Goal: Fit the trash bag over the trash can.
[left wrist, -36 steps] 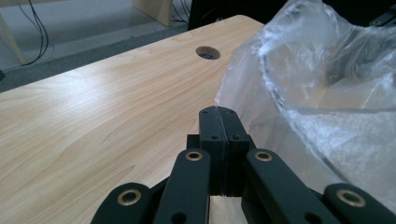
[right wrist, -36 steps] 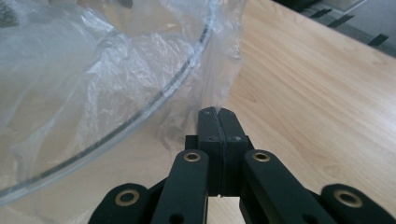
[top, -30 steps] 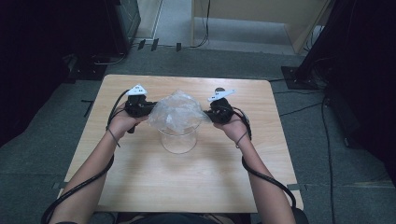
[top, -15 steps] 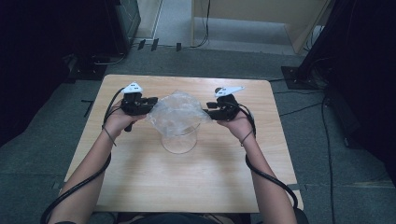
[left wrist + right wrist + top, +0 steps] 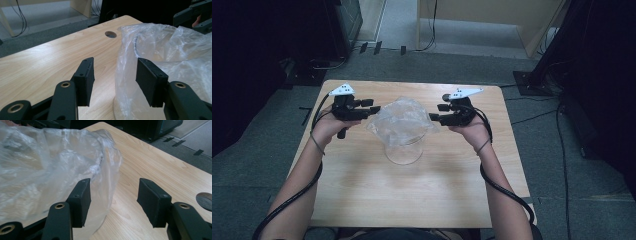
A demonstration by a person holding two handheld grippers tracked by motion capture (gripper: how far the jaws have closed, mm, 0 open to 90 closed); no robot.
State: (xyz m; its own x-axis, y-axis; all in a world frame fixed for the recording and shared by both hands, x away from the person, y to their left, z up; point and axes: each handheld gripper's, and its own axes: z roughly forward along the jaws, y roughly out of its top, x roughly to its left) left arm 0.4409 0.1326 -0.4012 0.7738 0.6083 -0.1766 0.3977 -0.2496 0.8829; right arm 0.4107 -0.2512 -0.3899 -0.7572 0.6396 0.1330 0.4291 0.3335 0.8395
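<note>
table: light wood | cable hole | floor: grey carpet

A light wooden table stands on grey carpet, with dark equipment stands and cables around.

The high view hangs above my side of the wooden table, looking forward and down; my forearms enter from its bottom edge, and the floor beyond the far edge shows too. The left gripper view rides on my left gripper, low and close to the tabletop, facing across toward my right hand along its two black jaws. The right gripper view sits on my right gripper, equally low and near, facing the opposite way. All three views share the crumpled clear plastic bag at the table's middle and the wood around it.
</note>
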